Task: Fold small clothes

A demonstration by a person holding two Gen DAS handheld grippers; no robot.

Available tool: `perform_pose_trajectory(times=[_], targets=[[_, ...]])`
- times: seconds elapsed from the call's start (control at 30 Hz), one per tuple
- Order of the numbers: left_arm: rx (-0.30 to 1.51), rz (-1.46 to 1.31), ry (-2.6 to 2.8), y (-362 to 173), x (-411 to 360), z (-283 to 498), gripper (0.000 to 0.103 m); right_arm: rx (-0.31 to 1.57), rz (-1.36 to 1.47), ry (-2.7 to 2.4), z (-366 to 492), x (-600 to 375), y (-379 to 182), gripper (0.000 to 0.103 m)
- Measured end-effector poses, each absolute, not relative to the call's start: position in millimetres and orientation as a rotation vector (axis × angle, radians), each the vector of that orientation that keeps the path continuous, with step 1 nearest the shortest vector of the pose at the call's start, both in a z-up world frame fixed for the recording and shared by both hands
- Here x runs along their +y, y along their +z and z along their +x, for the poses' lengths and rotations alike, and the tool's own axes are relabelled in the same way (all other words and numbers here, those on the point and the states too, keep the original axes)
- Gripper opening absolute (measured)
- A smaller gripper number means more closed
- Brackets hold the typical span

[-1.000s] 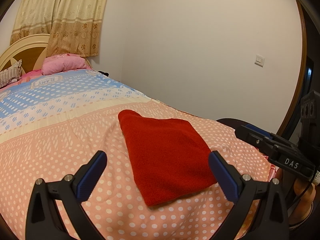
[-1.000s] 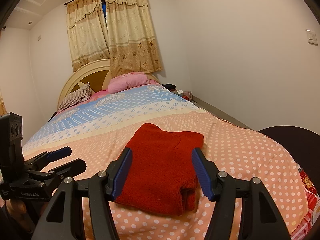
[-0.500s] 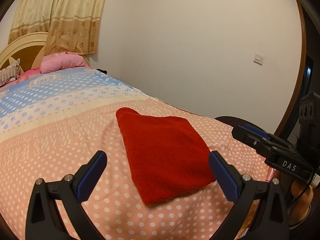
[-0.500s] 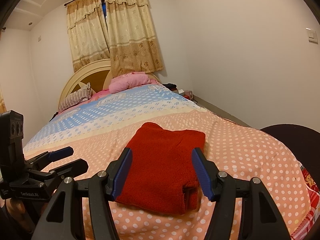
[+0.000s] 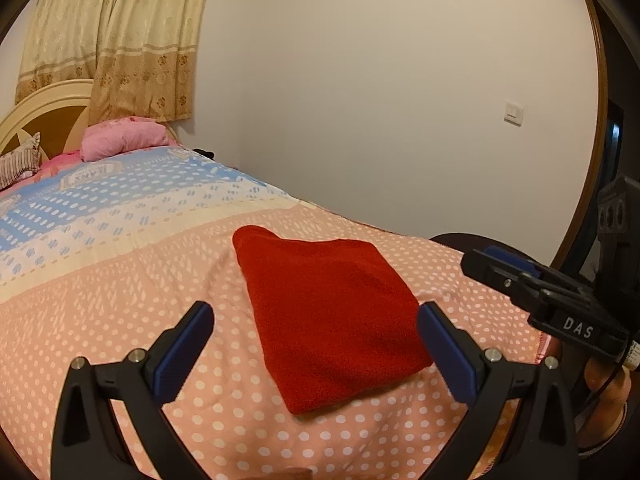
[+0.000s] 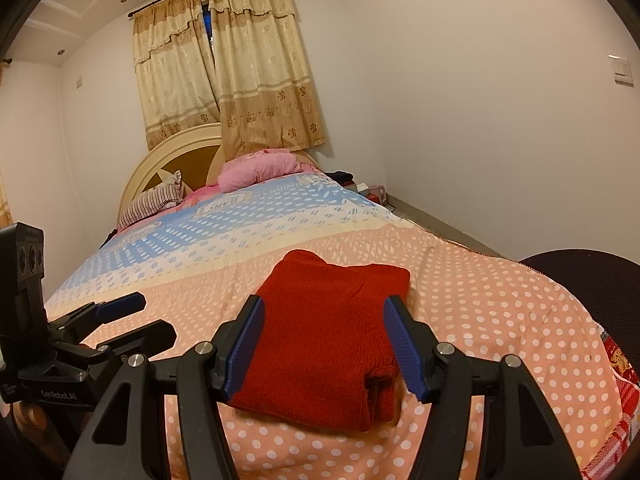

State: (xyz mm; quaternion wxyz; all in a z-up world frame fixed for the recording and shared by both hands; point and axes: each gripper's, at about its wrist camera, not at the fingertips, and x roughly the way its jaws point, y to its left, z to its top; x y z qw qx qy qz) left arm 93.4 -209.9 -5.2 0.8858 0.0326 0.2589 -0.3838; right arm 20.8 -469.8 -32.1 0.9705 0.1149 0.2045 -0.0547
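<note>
A red knit sweater [image 6: 324, 336] lies folded into a thick, rough rectangle on the bed [image 6: 480, 304], on the peach, white-dotted part of the quilt. Its folded layers show at the near right corner. The left gripper [image 5: 314, 354] and right gripper [image 6: 322, 344] hover just short of it, their blue ribbed fingers [image 6: 244, 346] apart and holding nothing, framing the sweater between them.

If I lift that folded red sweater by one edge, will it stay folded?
Probably not. The red sweater is soft knit, so it would likely sag and unfold. Loose stacked layers show at its near right corner. The fuzzy fabric on the dotted bedspread probably drags rather than slides when pushed.
</note>
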Motion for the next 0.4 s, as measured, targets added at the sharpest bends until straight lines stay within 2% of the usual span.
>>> perform_pose_trajectory(times=[0.4], targets=[[0.512,0.087,-0.792,-6.0,-211.0,91.1,0.103,0.420,0.235,-0.104,20.4,-472.4,-31.3,0.063]])
